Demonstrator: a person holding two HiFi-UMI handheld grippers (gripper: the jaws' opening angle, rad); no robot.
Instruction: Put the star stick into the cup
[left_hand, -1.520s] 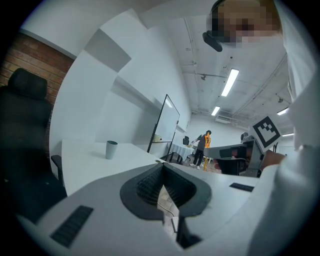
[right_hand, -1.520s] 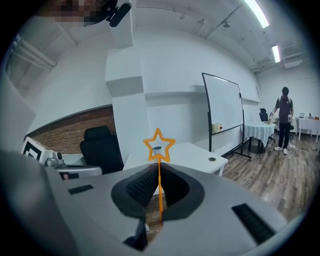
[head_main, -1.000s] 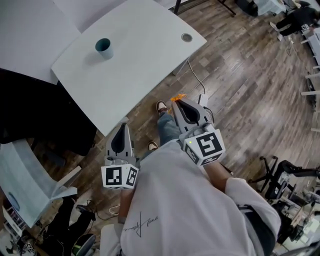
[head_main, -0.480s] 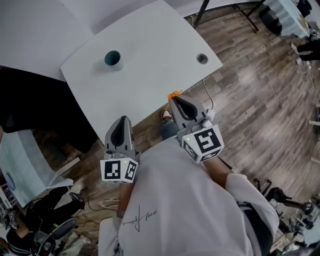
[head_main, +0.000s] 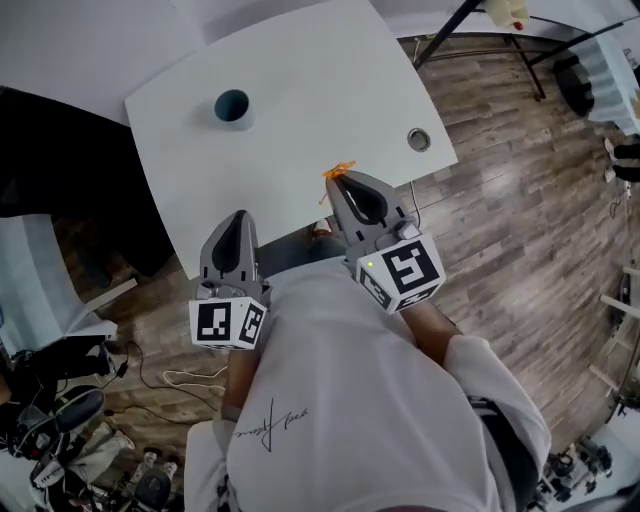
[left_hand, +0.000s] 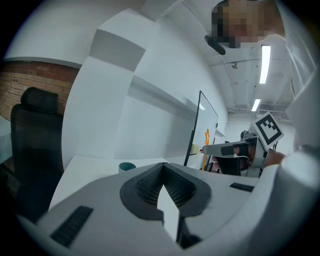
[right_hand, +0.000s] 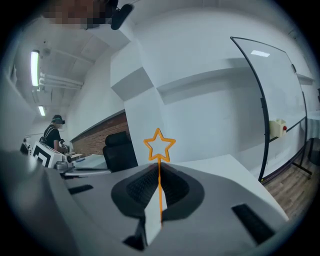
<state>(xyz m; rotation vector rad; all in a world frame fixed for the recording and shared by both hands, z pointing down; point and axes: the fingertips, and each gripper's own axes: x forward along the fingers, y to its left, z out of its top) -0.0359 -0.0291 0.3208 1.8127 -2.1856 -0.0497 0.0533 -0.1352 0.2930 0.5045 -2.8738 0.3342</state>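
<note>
An orange star stick (right_hand: 159, 144) stands up between the jaws of my right gripper (right_hand: 159, 172), which is shut on its thin stem. In the head view its star (head_main: 338, 171) pokes out past the right gripper (head_main: 345, 182) over the near edge of the white table (head_main: 330, 90). The teal cup (head_main: 232, 107) stands upright on the table's far left part, well ahead of both grippers. It also shows small in the left gripper view as the cup (left_hand: 127, 166). My left gripper (head_main: 236, 222) is shut and holds nothing, just off the table's near edge.
A round cable hole (head_main: 418, 139) sits near the table's right corner. A black office chair (left_hand: 35, 130) stands left of the table. Wooden floor (head_main: 520, 200) lies to the right, with a whiteboard stand (head_main: 480, 20) beyond. Cables lie on the floor at the lower left.
Both grippers have come closer to the table; the star now reaches over its near edge. The cup stays put. Neither gripper's jaws changed.
</note>
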